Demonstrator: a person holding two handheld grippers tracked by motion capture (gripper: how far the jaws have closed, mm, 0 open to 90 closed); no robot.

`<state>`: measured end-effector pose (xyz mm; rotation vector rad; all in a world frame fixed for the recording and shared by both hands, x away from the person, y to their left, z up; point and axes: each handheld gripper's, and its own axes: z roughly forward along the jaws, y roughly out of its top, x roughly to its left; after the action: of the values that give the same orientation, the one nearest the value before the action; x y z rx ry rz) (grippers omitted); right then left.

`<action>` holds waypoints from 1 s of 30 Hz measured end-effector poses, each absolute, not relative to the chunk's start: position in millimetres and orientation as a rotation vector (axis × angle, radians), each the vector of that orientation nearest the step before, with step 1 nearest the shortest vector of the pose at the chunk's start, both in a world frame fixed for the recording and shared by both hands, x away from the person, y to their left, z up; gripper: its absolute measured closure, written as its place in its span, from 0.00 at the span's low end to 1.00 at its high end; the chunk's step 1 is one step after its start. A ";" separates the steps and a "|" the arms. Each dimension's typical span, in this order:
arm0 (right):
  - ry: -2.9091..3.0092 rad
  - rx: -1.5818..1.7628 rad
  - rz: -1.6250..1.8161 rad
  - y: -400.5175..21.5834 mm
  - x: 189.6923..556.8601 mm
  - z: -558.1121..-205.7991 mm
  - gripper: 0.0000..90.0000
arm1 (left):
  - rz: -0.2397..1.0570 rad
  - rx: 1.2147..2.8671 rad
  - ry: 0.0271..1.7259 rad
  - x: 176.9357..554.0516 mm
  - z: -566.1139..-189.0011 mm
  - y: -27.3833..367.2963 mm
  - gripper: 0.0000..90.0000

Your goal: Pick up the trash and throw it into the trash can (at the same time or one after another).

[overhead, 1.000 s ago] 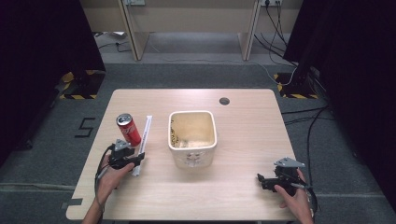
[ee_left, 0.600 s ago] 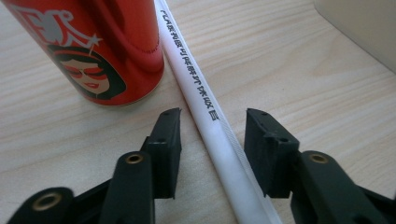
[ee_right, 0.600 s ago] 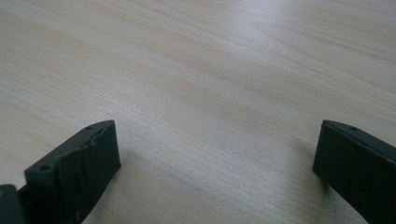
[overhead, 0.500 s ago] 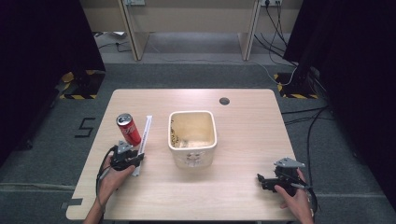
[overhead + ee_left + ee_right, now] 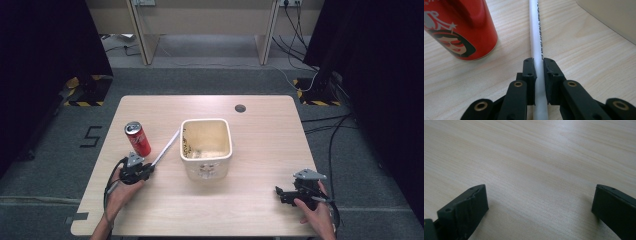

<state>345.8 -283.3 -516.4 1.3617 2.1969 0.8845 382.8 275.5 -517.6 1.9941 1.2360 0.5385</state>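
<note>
White tube (image 5: 535, 37) lies just beside the red can (image 5: 459, 27); my left gripper (image 5: 538, 65) has just closed its jaws onto it; my right gripper (image 5: 540, 202) gapes wide over bare table (image 5: 529, 157); the left gripper view alone reveals the tube's printed lettering.

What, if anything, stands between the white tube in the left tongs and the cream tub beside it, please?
Nothing visible: bare table lies between the white tube and the cream tub. The red can stands on the tube's other side. The left tongs have just closed on the tube.

can (image 5: 137, 139): red, cartoon face | tube (image 5: 166, 147): white, grey lettering | tub (image 5: 206, 146): cream | table (image 5: 265, 130): pale woodgrain
</note>
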 end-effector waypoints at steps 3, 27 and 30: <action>2.197 1.362 0.884 -283.3 345.8 -516.4 0.01 | 0.524 1.994 1.233 382.5 -516.7 276.3 0.89; 2.197 1.362 0.885 -283.2 345.8 -516.4 0.00 | 0.559 1.874 1.182 366.4 -462.7 298.7 0.89; 2.198 1.361 0.885 -283.3 345.8 -516.4 0.00 | 0.568 1.885 1.166 363.4 -454.5 298.0 0.89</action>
<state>345.8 -283.3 -516.4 1.3610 2.1978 0.8849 363.4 298.0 -454.5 1.8849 1.1664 0.5683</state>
